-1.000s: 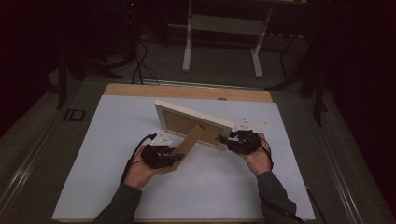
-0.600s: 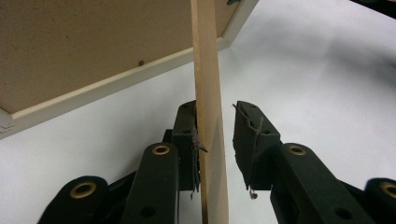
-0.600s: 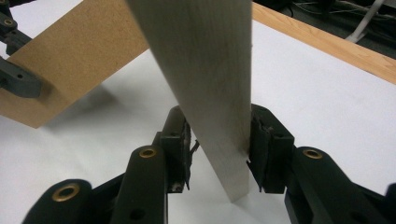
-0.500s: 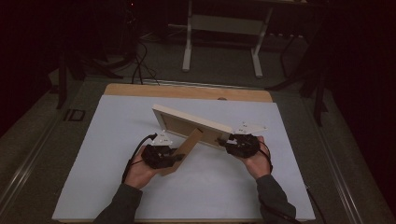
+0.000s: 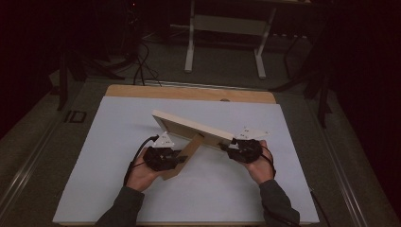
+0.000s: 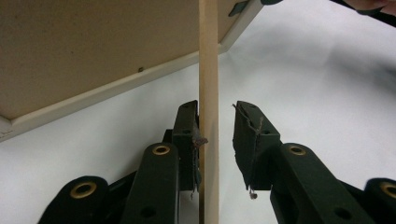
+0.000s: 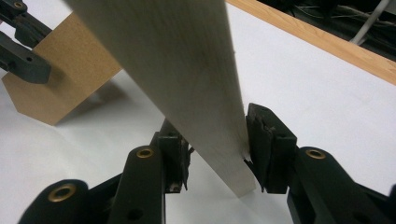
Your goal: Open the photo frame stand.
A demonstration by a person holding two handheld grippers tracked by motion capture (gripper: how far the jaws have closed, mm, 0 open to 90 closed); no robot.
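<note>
A pale wooden picture frame (image 5: 189,125) is held tilted above the white mat, its brown back stand (image 5: 187,156) swung out towards the table. My left gripper (image 5: 179,158) straddles the stand. In the left gripper view the stand's thin edge (image 6: 208,70) touches one pad while the other pad stands apart, so the left gripper (image 6: 215,135) is open. My right gripper (image 5: 229,147) is at the frame's right end. In the right gripper view both pads of the right gripper (image 7: 215,144) press on the frame's side (image 7: 177,70).
A white mat (image 5: 94,165) covers the table, with a strip of bare wood (image 5: 189,93) along the far edge. Beyond it stand the white legs of a desk (image 5: 224,28), and cables (image 5: 142,66) lie on the dark floor.
The frame has sunk a little and turned slightly, its right end coming towards the person with the right gripper. The left hand has stayed put.
</note>
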